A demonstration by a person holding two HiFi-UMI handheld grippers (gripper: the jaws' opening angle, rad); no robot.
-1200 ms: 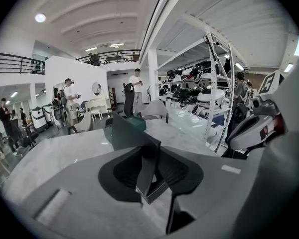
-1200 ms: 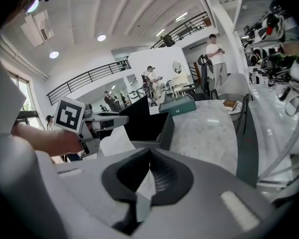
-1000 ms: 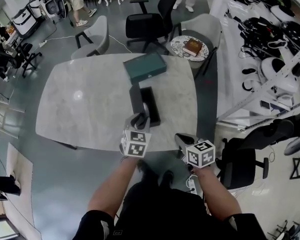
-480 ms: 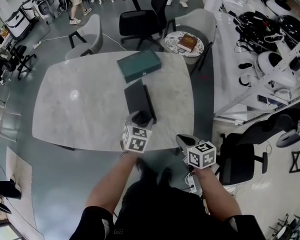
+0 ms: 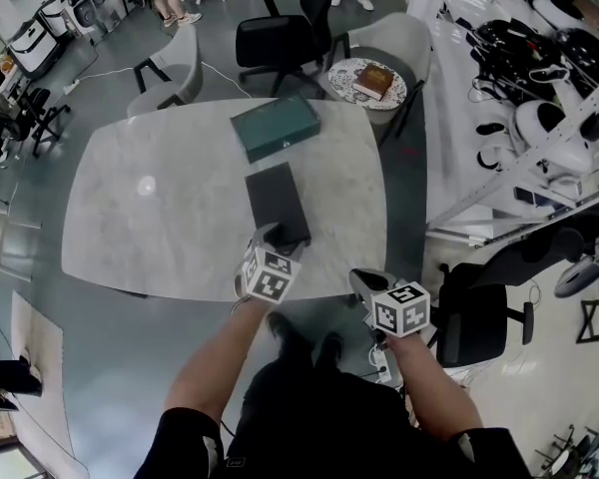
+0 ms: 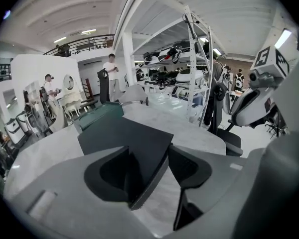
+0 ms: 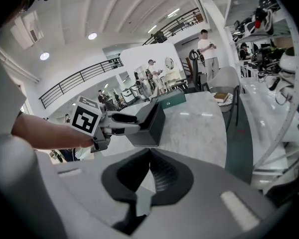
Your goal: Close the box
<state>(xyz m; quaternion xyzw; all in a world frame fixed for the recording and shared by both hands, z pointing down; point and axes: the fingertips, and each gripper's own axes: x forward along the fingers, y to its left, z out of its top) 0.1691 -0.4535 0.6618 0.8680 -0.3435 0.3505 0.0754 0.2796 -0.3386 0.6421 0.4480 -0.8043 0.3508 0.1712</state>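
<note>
Black box (image 5: 277, 204) is laid flat mid-tabletop (image 5: 150, 218), with its long axis run straight away from the person. The lid is seen down; full seating can't be confirmed. The near short end is met by the left tool (image 5: 277, 237): its jaws are opening, a near corner of the box is seen between them, and no pad pressure is seen. The right tool (image 5: 364, 279) is held off the tabletop's near edge to the right, well apart from the box, jaws together and nothing held. Left is judged the nearer tool, so any last press would be made forward and down from it. No writing can be read on the black box. A small pale mark on the teal box (image 5: 275, 128) beyond its far end isn't legible.
</note>
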